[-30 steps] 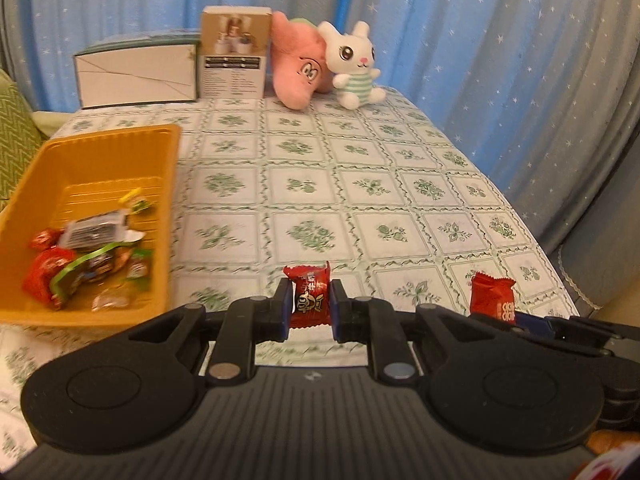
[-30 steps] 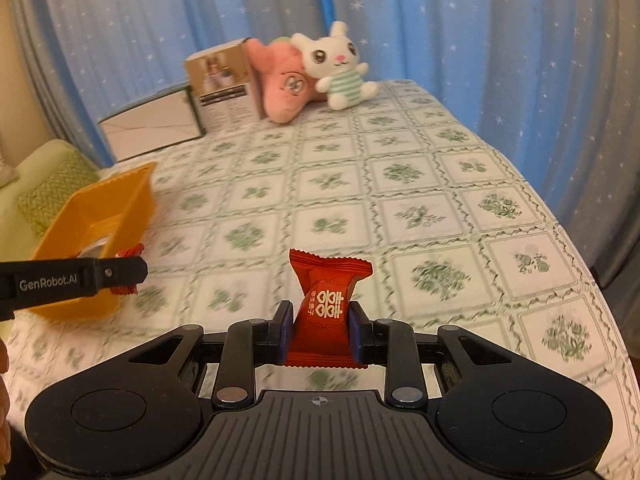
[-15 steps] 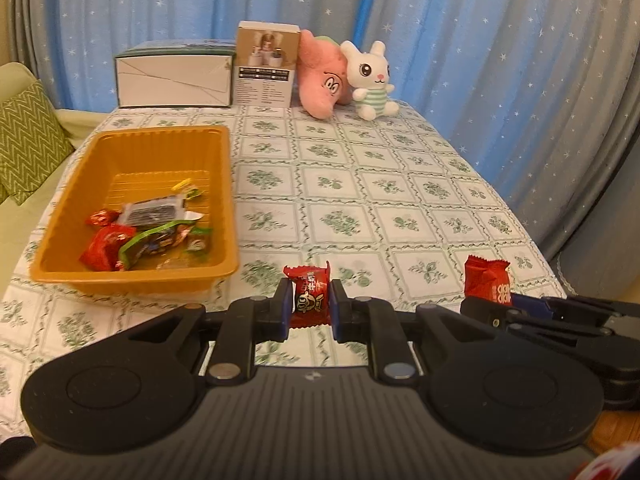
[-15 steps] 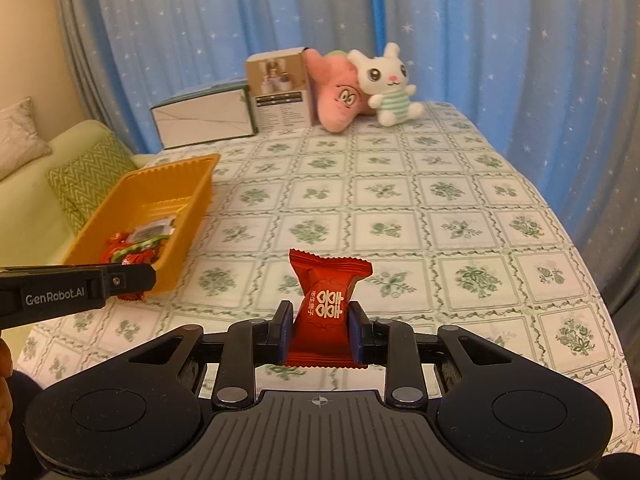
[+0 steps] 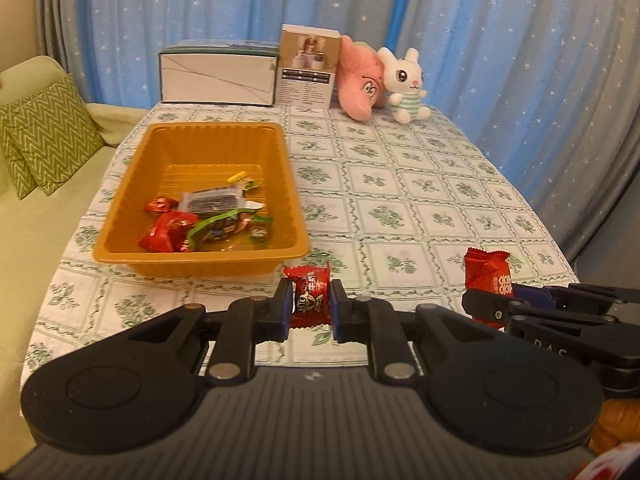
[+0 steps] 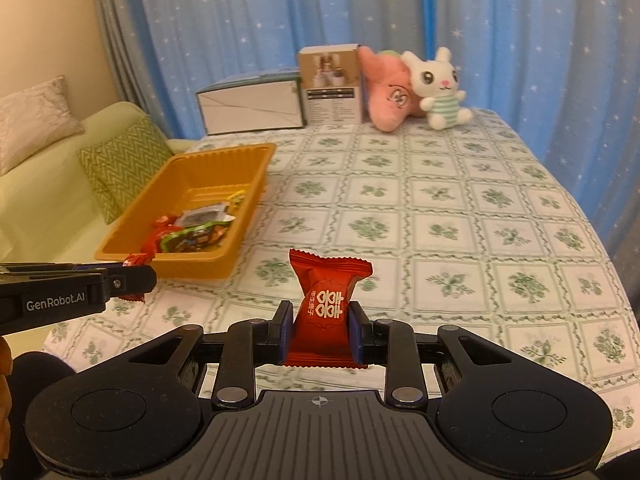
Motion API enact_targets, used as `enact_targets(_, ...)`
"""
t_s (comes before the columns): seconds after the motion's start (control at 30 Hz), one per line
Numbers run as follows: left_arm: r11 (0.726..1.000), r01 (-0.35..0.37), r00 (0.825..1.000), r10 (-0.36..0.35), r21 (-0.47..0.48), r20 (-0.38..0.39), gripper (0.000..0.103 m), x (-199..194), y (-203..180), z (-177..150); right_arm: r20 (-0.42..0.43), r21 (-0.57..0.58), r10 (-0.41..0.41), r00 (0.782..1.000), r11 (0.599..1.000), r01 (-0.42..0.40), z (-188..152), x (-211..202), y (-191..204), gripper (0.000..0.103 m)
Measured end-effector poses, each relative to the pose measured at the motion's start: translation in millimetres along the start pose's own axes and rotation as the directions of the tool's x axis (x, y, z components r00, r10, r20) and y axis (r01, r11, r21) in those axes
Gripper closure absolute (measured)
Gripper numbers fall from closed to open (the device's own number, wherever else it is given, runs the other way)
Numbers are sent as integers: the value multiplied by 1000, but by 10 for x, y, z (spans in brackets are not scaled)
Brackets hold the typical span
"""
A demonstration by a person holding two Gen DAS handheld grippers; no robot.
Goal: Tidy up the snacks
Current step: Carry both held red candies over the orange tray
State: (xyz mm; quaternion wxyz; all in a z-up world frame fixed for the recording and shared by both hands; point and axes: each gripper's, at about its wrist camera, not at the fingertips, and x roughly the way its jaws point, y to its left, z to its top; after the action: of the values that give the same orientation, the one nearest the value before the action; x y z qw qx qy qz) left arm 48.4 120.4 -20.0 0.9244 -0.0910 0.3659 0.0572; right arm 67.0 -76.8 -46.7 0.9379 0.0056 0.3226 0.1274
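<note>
Left wrist view
- Left gripper [image 5: 308, 312]: clamped on a small red foil-wrapped candy with a cartoon face [image 5: 310, 300], held just short of the near wall of the tray.
- Orange rectangular plastic tray [image 5: 200, 258]: set on the green-patterned white tablecloth [image 5: 400, 200]; several wrapped snacks [image 5: 208, 220] are already inside.
- Right gripper [image 5: 490, 304]: seen at the right edge, carrying a larger red pillow-shaped packet [image 5: 486, 276].

Right wrist view
- Right gripper [image 6: 320, 336]: pressed together on the red packet with white characters [image 6: 328, 304], held above the cloth, well apart from the tray [image 6: 192, 268].
- Left gripper [image 6: 136, 278]: seen at the left, its candy [image 6: 138, 260] near the tray's front corner.

Progress
- Done: a good share of the snacks is judged to be stowed.
- Left: both held sweets are yet to be dropped in; no loose snack is seen on the cloth.
</note>
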Motion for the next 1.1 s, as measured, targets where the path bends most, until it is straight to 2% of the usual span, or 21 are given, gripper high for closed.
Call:
enact_targets(0.6,997,-63,998,63,-51,3,86,-129,468,5,-17,-79,76,997,994,-77,69,194,520,74)
enact_targets(1.1,991,-96,995,95,-88,-15,86,-59,810,31,-48,-125,128,991,983,-133,167,533,851,74)
